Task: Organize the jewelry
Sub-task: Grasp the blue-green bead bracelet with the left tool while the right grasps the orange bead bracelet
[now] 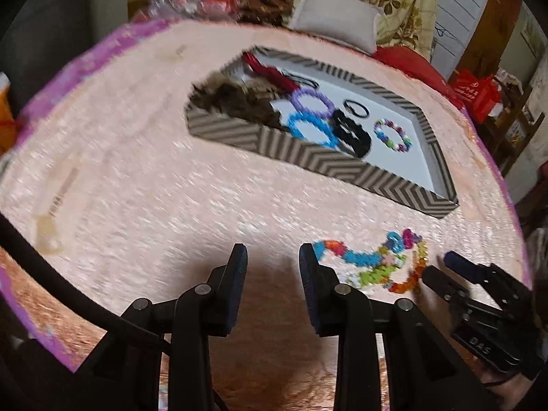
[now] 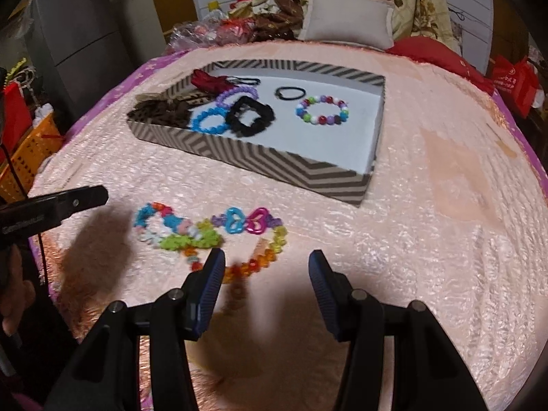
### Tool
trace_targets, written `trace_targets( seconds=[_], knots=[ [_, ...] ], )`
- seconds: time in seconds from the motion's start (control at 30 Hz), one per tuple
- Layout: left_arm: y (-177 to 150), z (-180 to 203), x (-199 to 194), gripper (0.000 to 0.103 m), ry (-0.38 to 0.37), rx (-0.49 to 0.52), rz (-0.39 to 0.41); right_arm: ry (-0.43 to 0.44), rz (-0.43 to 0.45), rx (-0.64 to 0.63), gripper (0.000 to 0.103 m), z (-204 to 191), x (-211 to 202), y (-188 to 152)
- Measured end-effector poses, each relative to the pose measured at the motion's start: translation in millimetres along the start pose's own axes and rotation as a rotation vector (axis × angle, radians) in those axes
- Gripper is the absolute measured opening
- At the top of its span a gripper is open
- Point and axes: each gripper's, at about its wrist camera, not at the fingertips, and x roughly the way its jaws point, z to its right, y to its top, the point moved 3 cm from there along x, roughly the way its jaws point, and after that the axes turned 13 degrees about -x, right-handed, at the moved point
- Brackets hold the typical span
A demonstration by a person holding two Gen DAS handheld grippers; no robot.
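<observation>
Lying on the pink blanket (image 2: 411, 205) short of the tray (image 2: 274, 167), the bead necklace (image 2: 212, 233) stretches sideways, nearest the right gripper (image 2: 267, 267); both it and the left gripper (image 1: 273, 257) gape empty.

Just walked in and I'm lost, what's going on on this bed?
A person with a gripper in each hand is sorting jewelry on a pink bedspread. The zigzag-patterned tray already holds bracelets and hair ties. A colorful plastic bead necklace lies loose in front of it. The right gripper hovers open just before the necklace; the left gripper is open and empty beside it.
</observation>
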Motion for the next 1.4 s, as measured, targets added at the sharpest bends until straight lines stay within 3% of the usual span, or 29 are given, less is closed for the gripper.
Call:
trace_targets(
  seconds=[0.1, 0.3, 0.47, 0.5, 0.53, 0.57, 0.63, 0.73, 0.8, 0.83, 0.93, 1.1, 1.4],
  knots=[
    [-2.7, 5.8, 8.4, 0.030, -0.031, 0.001, -0.038, -0.001, -0.004, 0.012, 0.053, 4.3, 1.4, -1.8],
    [-11.7, 25.6, 27.2, 0.030, -0.015, 0.094, -0.090, 0.015, -0.004, 0.017, 0.053, 8.0, 2.6, 0.1],
    [-11.0, 30.1, 32.2, 0.030, 0.025, 0.127, -0.068, 0.017, 0.004, 0.014, 0.053, 8.4, 5.2, 3.9],
    [-11.2, 31.2, 32.6, 0.029, 0.032, 0.135, -0.064, 0.016, 0.002, 0.010, 0.053, 8.0, 6.8, 4.8],
    [-12.0, 33.1, 33.4, 0.016, 0.041, 0.151, -0.052, 0.015, 0.001, 0.006, 0.053, 7.6, 7.9, 5.5],
    [-12.5, 34.4, 34.3, 0.010, 0.044, 0.165, -0.045, 0.011, 0.000, -0.005, 0.053, 6.6, 10.0, 6.9],
    [-11.9, 32.6, 34.4, 0.005, 0.053, 0.173, -0.040, -0.001, -0.005, -0.022, 0.053, 5.2, 14.7, 9.0],
    [-5.0, 21.2, 28.3, 0.004, 0.025, 0.129, -0.061, -0.033, -0.004, -0.075, 0.040, 0.0, 21.8, 11.6],
    [2.5, 13.4, 20.3, 0.004, 0.018, 0.106, -0.044, -0.062, 0.002, -0.127, 0.013, -4.9, 23.4, 13.4],
    [6.1, 10.3, 14.1, 0.004, 0.011, 0.101, -0.030, -0.054, 0.001, -0.126, 0.009, -5.0, 23.7, 13.8],
    [12.2, 7.9, 3.3, 0.004, -0.005, 0.095, -0.009, -0.049, -0.003, -0.125, 0.009, -4.4, 21.2, 13.8],
    [27.1, 9.7, -20.2, 0.004, -0.038, 0.091, 0.030, -0.028, 0.068, -0.107, 0.009, -2.6, -8.3, 25.0],
    [50.0, 21.4, -50.5, 0.004, -0.029, 0.125, 0.095, -0.018, 0.146, -0.140, 0.009, -3.1, -45.8, 55.6]
  ],
)
